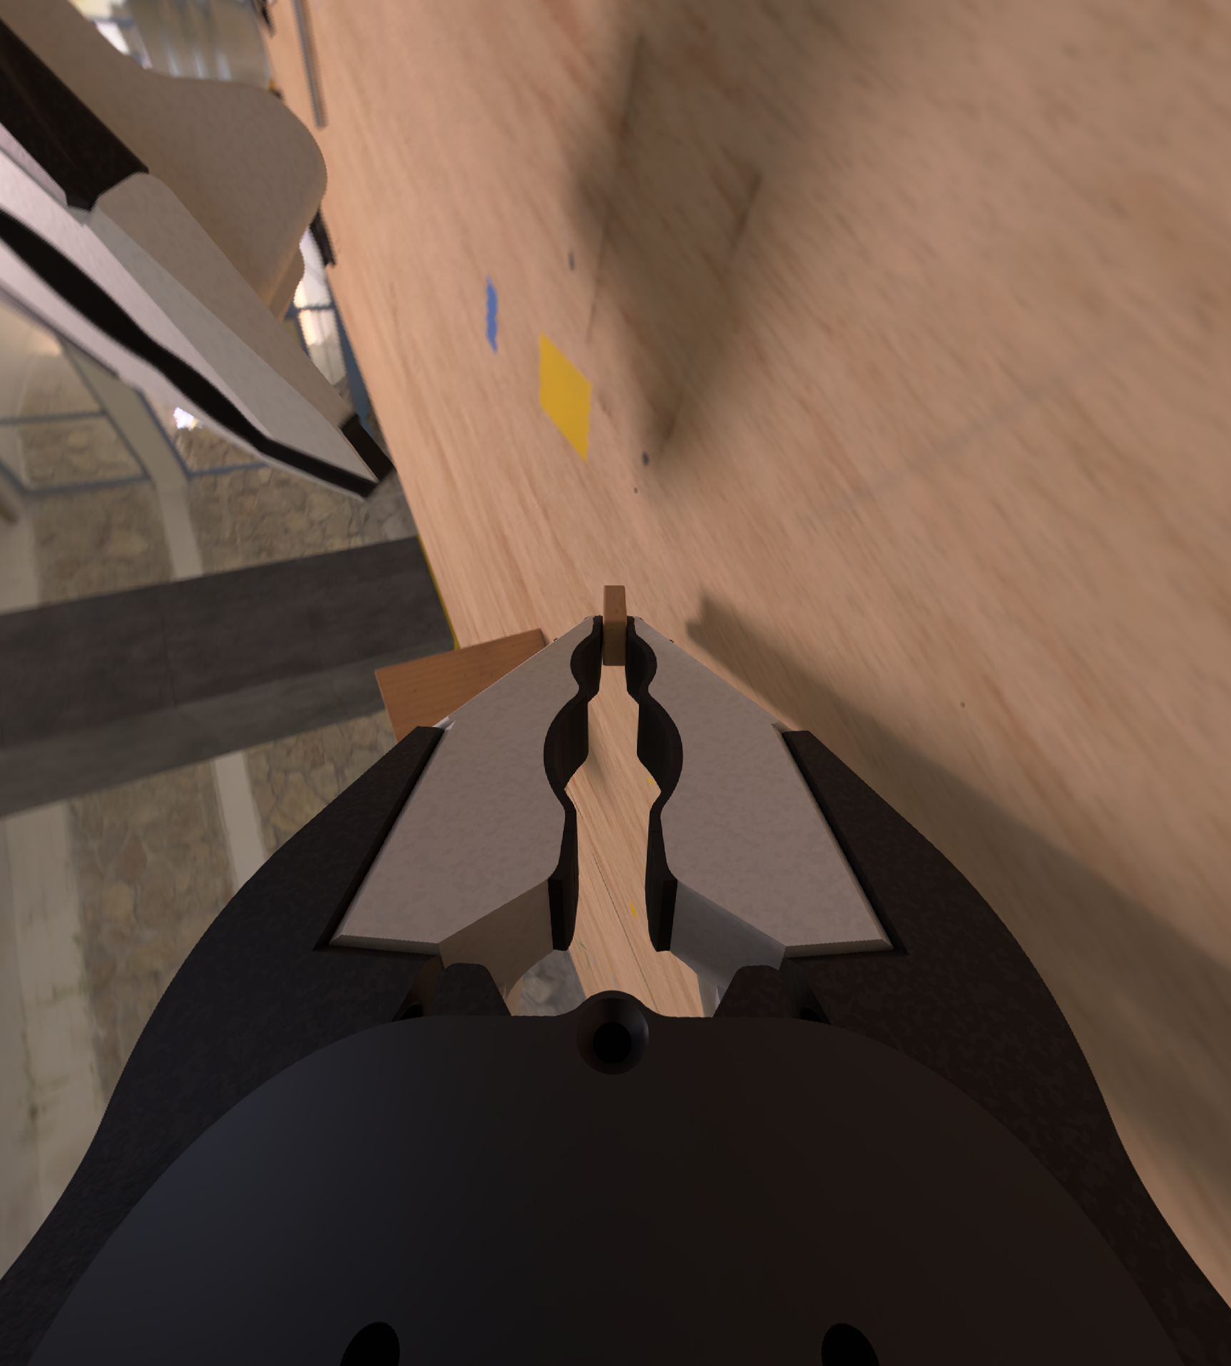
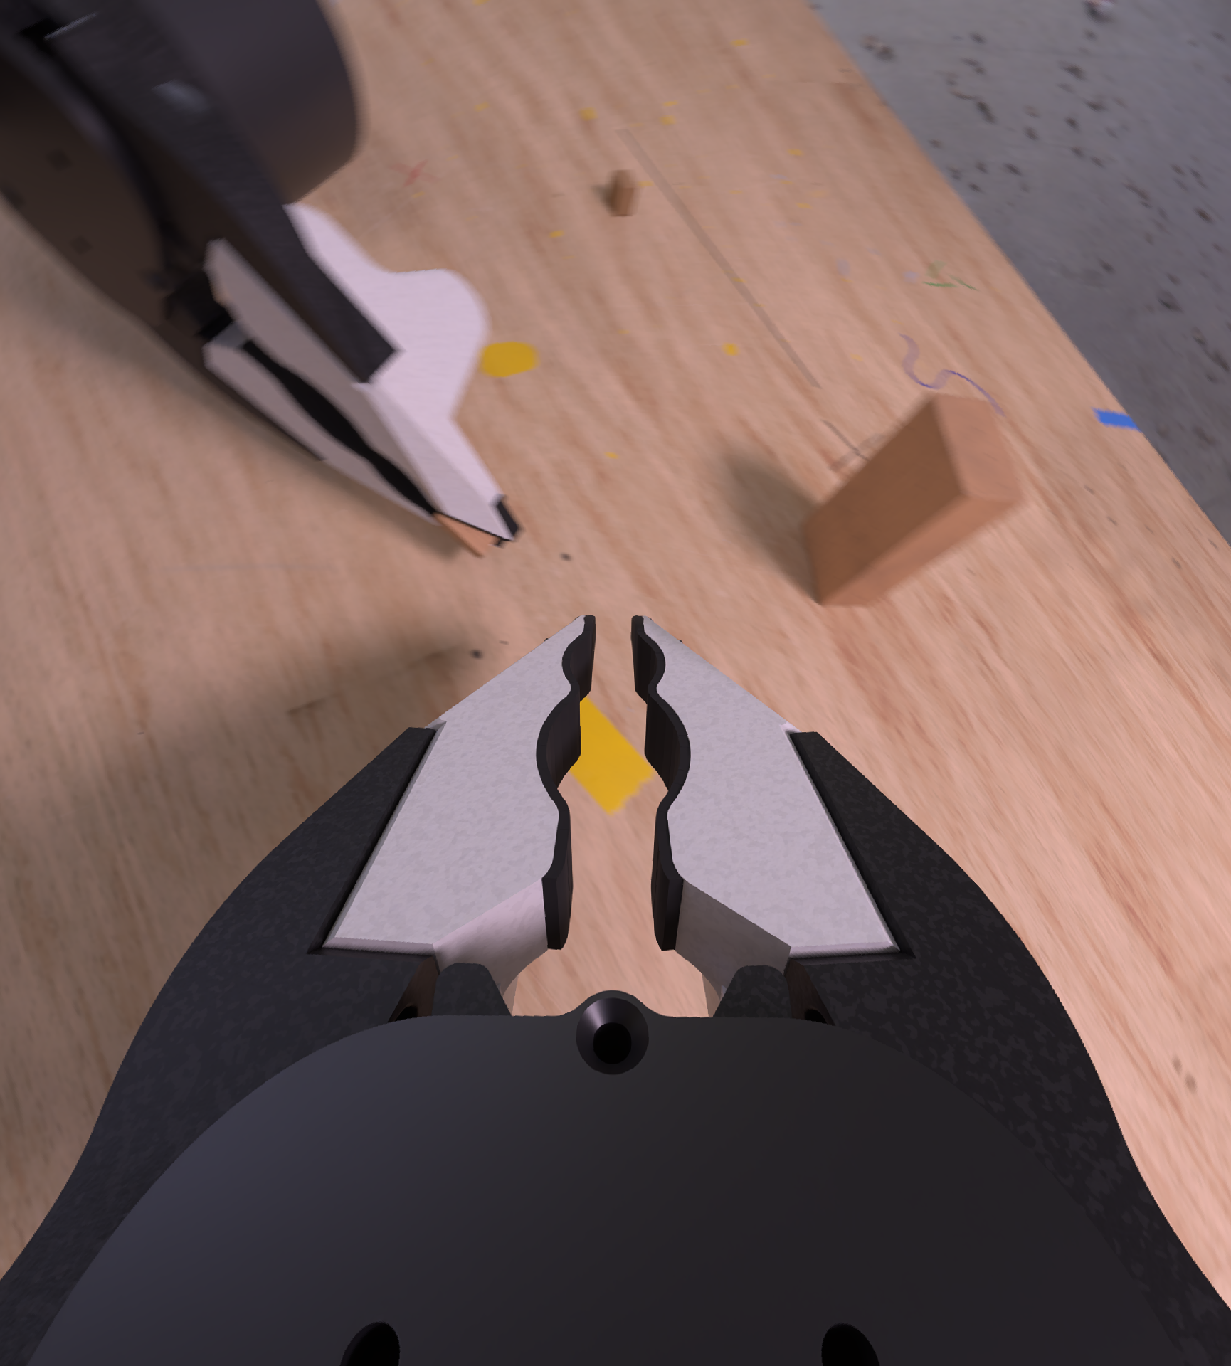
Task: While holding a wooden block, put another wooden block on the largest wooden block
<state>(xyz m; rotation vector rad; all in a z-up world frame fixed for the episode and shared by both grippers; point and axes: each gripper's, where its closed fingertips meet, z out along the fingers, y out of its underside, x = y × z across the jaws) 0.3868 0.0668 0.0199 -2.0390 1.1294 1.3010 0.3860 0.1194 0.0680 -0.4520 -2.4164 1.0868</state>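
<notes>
My left gripper (image 1: 613, 628) is shut on a small wooden block (image 1: 613, 606) at its fingertips, above the wooden table (image 1: 893, 517). It also shows in the right wrist view (image 2: 494, 526), with the block's end (image 2: 468, 541) poking out. The largest wooden block (image 2: 908, 503) lies flat on the table, ahead and to the right of my right gripper (image 2: 612, 628). In the left wrist view its corner (image 1: 450, 676) shows behind my left finger. Another small wooden block (image 2: 624, 192) stands far ahead. My right gripper's jaws are slightly apart and empty.
A yellow tape patch (image 2: 609, 754) lies under my right fingers, and a yellow spot (image 2: 509, 360) lies near the left gripper. The table's edge runs along the right, with grey floor (image 2: 1115, 185) beyond it and blue tape (image 2: 1115, 419) at the edge.
</notes>
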